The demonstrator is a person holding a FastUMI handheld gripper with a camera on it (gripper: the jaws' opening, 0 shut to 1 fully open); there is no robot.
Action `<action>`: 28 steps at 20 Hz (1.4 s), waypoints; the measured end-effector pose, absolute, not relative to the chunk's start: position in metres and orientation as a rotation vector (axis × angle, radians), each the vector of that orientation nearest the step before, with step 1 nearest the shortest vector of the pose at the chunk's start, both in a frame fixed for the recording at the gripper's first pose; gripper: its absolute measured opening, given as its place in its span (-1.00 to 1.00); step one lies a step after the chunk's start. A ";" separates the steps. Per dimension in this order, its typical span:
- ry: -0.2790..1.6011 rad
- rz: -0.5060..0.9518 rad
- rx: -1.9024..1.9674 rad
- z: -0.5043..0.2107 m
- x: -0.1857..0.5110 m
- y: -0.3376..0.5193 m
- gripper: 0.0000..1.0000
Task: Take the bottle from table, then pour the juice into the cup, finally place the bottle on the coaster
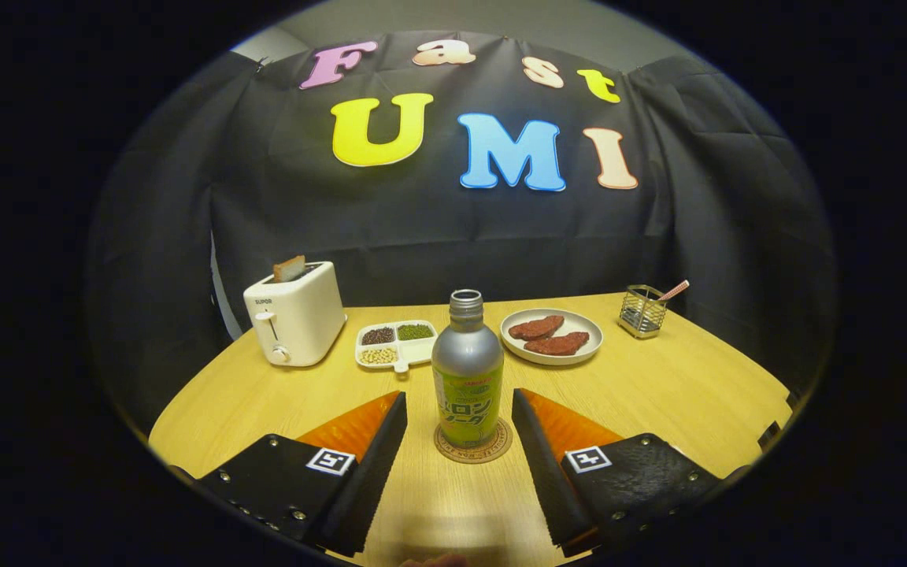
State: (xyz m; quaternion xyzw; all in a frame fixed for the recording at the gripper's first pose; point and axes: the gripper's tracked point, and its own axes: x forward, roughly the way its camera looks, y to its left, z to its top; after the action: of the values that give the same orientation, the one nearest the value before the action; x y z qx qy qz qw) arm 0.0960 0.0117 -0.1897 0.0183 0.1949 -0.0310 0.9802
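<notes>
Bottle (467, 370) stood upright on the round coaster (473, 443), cap off, neck open, silver body with a green-yellow label. Sat between the two fingers of the hand-held gripper (459, 408), level with their tips. Fingers spread wide, clear gap on each side of the bottle, touching nothing.

Beyond the bottle, just behind and a little to one side: white divided tray (396, 344) with three lots of beans or seeds, dark, green and pale. On the other side, a white plate (552, 337) carrying two reddish-brown pieces of food. Further out past the tray, a white toaster (294, 313) with a slice of toast (289, 268) poking up from its slot. Past the plate, near the far edge of the bench (658, 386), a small wire holder (642, 311) with a pink-ended stick leaning in it. Bare wood close around coaster and fingers.
</notes>
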 end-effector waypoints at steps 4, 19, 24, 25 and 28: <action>0.344 -0.055 0.032 -0.154 0.071 0.012 0.65; 0.188 0.021 0.008 -0.063 0.018 0.030 0.64; 0.198 0.034 0.001 -0.066 0.018 0.036 0.64; 0.201 0.036 -0.003 -0.067 0.019 0.037 0.64; 0.200 0.034 0.003 -0.066 0.021 0.037 0.64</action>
State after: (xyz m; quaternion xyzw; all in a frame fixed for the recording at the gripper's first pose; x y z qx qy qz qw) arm 0.0210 0.0369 -0.0657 0.0014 0.0999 0.0171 0.9949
